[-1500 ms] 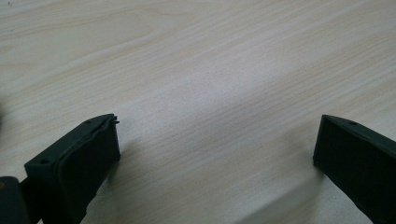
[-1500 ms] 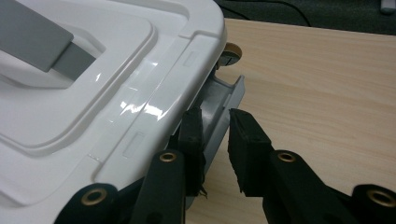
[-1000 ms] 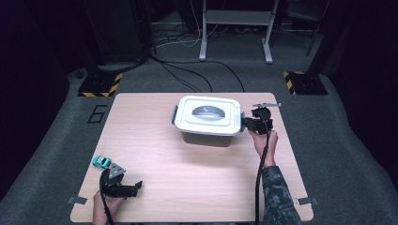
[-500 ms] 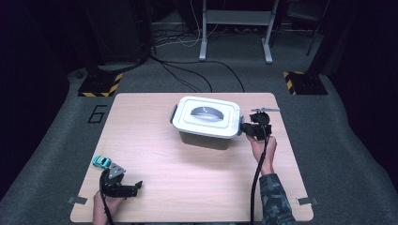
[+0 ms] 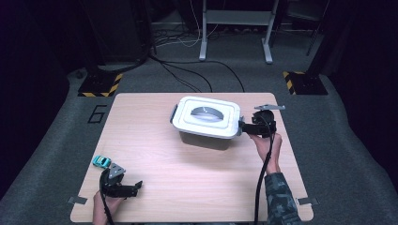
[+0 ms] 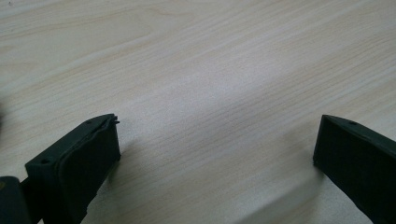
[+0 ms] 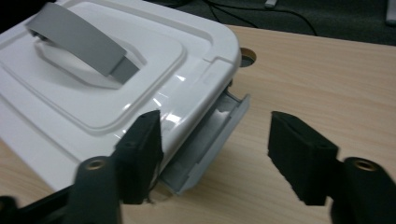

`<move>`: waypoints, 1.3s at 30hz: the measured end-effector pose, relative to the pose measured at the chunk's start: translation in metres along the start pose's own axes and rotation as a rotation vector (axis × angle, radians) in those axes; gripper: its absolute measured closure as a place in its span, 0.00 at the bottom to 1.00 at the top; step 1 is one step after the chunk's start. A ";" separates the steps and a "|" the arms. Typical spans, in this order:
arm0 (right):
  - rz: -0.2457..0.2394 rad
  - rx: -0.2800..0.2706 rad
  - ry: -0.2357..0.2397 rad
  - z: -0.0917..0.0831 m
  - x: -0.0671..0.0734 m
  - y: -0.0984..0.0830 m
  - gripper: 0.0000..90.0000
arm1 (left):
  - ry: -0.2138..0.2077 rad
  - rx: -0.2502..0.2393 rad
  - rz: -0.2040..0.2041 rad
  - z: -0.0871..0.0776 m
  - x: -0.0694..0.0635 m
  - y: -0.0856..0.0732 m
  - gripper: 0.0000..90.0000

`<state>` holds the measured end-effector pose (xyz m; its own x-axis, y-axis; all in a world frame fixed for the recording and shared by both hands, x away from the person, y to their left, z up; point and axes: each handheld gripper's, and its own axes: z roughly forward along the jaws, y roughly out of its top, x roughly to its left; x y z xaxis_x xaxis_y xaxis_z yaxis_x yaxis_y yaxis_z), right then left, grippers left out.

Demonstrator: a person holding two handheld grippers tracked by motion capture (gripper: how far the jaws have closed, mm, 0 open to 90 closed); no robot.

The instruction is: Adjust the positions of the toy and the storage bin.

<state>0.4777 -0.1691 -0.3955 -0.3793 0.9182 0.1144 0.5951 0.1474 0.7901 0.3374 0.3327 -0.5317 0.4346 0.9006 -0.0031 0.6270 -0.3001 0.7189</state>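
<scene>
A white lidded storage box with a grey carry handle stands on the wooden table. My right gripper is open at the box's right end. In the right gripper view the grey side latch hangs flipped out from the lid, between the two black jaws of my right gripper. My left gripper rests open on the table near the front left corner; the left gripper has bare wood between its jaws. A small teal toy car sits just behind it.
Another grey latch shows at the box's left end. A round hole is in the tabletop behind the box. Cables and a metal stand are on the dark floor beyond the table.
The right gripper has shifted slightly left, closer against the box's right end. The left gripper and the toy car have stayed put.
</scene>
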 end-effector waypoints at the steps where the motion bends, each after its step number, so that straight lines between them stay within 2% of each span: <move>1: -0.007 0.000 0.004 -0.001 0.002 0.002 0.31 | 0.000 0.000 -0.001 0.000 0.000 0.000 0.00; 5: -0.078 0.023 0.048 0.002 0.014 0.012 0.18 | 0.000 0.003 0.001 0.000 0.000 0.000 0.00; 9: -0.154 0.050 0.080 0.010 0.031 0.020 0.10 | 0.001 0.001 -0.001 0.000 0.000 0.000 0.00; 13: -0.202 0.064 0.103 0.020 0.045 0.029 0.05 | 0.001 0.001 -0.001 0.000 0.000 0.000 0.00; 15: -0.231 0.075 0.101 0.025 0.052 0.032 0.09 | 0.001 0.002 0.001 0.000 0.000 0.000 0.00; 16: -0.258 0.085 0.105 0.029 0.056 0.035 0.14 | 0.001 0.002 0.001 0.000 0.000 0.000 0.00; 18: -0.290 0.085 0.099 0.032 0.061 0.037 0.17 | 0.001 0.001 -0.001 0.000 0.000 0.000 0.00; 19: -0.320 0.093 0.096 0.036 0.064 0.040 0.22 | 0.001 0.002 0.000 0.000 0.000 0.000 0.00; 24: -0.357 0.086 0.102 0.046 0.072 0.049 0.36 | 0.000 0.003 0.002 0.000 0.000 0.000 0.00; 28: -0.349 0.099 0.100 0.054 0.074 0.052 0.44 | 0.001 0.001 0.000 0.000 0.000 0.000 0.00; 33: -0.358 0.123 0.095 0.061 0.070 0.051 0.61 | 0.001 0.002 0.001 0.000 0.000 0.000 0.00; 36: -0.355 0.121 0.107 0.061 0.068 0.050 0.62 | 0.000 0.002 0.001 0.000 0.000 0.000 0.00; 39: -0.351 0.122 0.099 0.059 0.070 0.048 0.63 | 0.000 0.001 0.002 0.000 0.000 0.000 0.00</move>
<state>0.5217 -0.0764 -0.3852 -0.6384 0.7646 -0.0880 0.4942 0.4949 0.7148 0.3373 0.3328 -0.5317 0.4358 0.9000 -0.0020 0.6267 -0.3019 0.7184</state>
